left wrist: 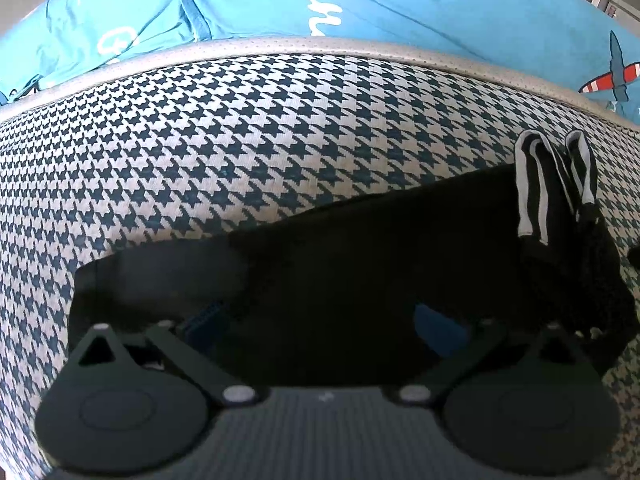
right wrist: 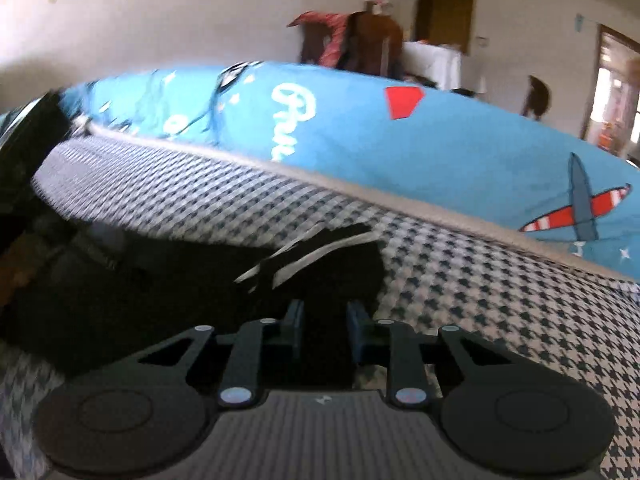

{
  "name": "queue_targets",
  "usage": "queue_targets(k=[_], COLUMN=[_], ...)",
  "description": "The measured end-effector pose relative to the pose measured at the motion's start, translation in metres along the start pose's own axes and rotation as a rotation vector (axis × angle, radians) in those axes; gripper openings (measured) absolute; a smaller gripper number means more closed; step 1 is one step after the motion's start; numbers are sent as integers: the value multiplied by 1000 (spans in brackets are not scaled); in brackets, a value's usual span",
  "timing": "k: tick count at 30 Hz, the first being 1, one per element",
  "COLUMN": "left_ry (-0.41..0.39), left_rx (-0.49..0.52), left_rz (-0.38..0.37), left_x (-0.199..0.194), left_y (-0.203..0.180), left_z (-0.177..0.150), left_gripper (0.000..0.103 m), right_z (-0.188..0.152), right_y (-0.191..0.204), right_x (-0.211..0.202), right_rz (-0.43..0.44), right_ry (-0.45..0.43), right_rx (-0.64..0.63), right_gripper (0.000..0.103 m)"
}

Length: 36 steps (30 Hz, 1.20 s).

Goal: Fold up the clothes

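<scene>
The left gripper (left wrist: pixel 320 320) is being held wide open over a black garment with white side stripes (left wrist: pixel 360 248), its blue pads (left wrist: pixel 438 330) spread well apart and nothing being gripped between them. The dark cloth is lying directly ahead of its fingers, across a houndstooth-patterned blue-and-white cushion (left wrist: pixel 240 128). The right gripper (right wrist: pixel 323 326) is being held with its blue-padded fingers (right wrist: pixel 357 330) narrowed to a small gap; whether the black fabric (right wrist: pixel 320 264) is being pinched there cannot be told. Beyond both grippers, past the cushion's grey perforated edge (left wrist: pixel 280 46), a bright blue printed bedsheet with a red-and-white aeroplane (right wrist: pixel 440 148) is being shown.
</scene>
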<state>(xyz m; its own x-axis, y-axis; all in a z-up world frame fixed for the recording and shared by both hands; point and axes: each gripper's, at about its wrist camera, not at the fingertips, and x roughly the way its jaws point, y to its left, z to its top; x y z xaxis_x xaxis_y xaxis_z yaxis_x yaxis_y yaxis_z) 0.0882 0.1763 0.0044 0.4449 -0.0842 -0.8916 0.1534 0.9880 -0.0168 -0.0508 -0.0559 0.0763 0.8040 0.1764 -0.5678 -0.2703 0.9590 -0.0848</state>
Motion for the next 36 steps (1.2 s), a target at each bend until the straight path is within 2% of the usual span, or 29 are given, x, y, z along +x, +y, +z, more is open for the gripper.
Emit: queue_targets(k=[4,8,17,25,36], left_ry=[-2,0,23,38,42], left_rx=[13,10,-28,-39,-27], left_rz=[-3,-7,-24,-30,-2], left_x=[-6,-9,-18,-25,-39], left_y=[-8,-20,4,0,-19], left_z=[-7,-10,-25,-39,-56], left_gripper=[103,103,103,103,103], right_z=[6,11,17,8,3], right_y=[-6,-1,17,27,37], right_x=[15,25,59,89,96], right_rz=[-46,-45,-36,-46,-88], right_ry=[-15,-28,-27,7,11], right_rx=[47,50,52,50,3], right_gripper=[25,25,25,25,25])
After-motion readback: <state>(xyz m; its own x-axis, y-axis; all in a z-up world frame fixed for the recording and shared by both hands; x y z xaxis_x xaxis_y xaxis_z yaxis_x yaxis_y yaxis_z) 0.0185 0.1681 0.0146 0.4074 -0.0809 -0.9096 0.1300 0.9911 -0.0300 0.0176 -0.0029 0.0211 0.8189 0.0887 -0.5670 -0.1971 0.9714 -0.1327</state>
